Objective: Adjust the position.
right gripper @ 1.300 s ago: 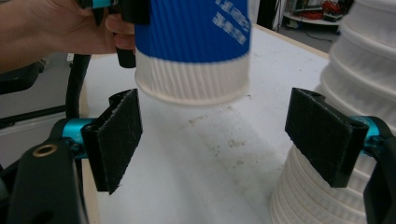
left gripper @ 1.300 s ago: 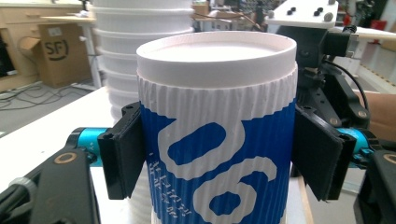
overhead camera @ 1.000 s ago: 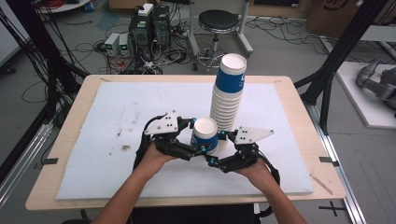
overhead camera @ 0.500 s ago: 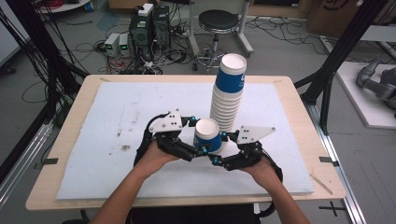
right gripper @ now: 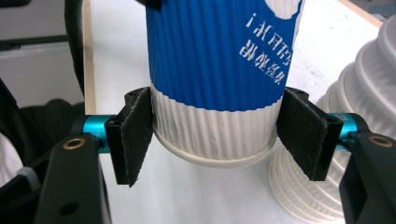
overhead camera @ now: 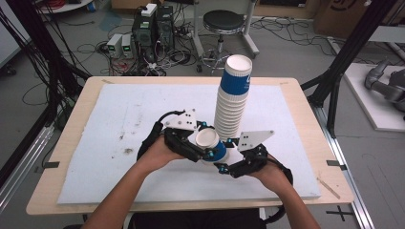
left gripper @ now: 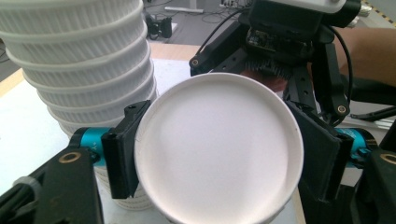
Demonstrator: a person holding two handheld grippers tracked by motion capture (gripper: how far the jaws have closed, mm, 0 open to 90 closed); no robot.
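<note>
Job: we hold one paper cup [overhead camera: 211, 145] between our two claws, just in front of the tall cup stack [overhead camera: 232, 102].
Left claw [overhead camera: 206, 145]: its jaws have just been closing, and now they squeeze the cup near its wide rim.
Right claw [overhead camera: 224, 157]: closed on the cup's narrow white bottom end, a pad on each side.
Cup: it lies tipped on its side between the claws, up off the bench [overhead camera: 86, 157].
Stack: it leans a bit, just beside the right claw.
Doing it well: we think we should squeeze softly so the cup does not crush.
Next: one claw should let go only when the other holds firm.
Watch out: bumping the stack could knock it over.
</note>
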